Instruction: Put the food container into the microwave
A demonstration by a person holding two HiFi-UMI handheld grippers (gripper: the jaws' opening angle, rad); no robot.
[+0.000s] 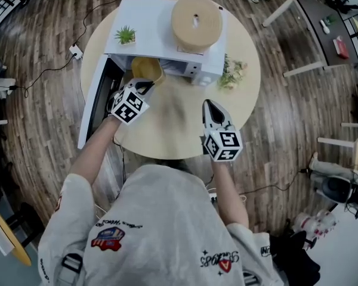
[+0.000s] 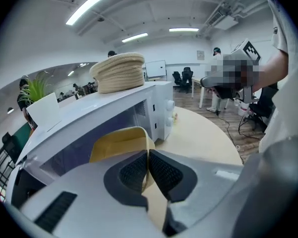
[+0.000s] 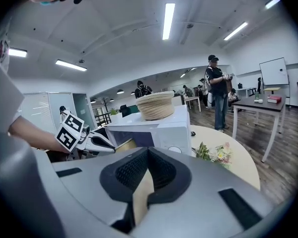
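White microwave door (image 1: 94, 103) swung open at far left; left gripper (image 1: 148, 87) beside it, jaws pinched tight on rim wall of pale-yellow round food container (image 1: 147, 69); container held off round beige wooden table (image 1: 173, 127), at mouth of white box microwave (image 1: 144, 18); small green potted plant (image 1: 125, 35) and tan woven straw hat (image 1: 196, 22) on microwave top; right gripper (image 1: 210, 104) over bare tabletop, jaws closed together, nothing between; dried flower bunch (image 1: 231, 73) lying right of microwave.
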